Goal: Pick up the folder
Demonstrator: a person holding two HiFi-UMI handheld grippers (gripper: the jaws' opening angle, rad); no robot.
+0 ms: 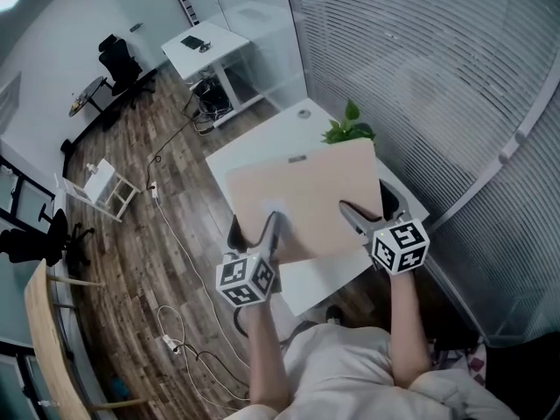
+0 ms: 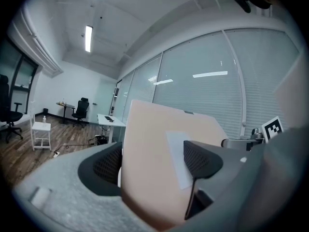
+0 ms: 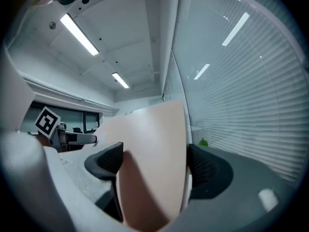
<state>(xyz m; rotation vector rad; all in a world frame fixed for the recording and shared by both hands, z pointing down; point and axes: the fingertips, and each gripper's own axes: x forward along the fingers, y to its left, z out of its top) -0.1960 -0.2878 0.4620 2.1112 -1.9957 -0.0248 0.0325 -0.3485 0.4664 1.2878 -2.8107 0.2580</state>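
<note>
**No legible writing in view**

The pale label (image 2: 179, 158) on the folder (image 1: 306, 195) carries no print that can be made out. Near the folder's near edge, the cube on the left gripper (image 1: 255, 230) and the cube on the right gripper (image 1: 372, 210) bear only black-and-white square marker patterns, not letters or digits. A small grey tab (image 1: 297, 158) at the folder's far edge is too small to read.
</note>
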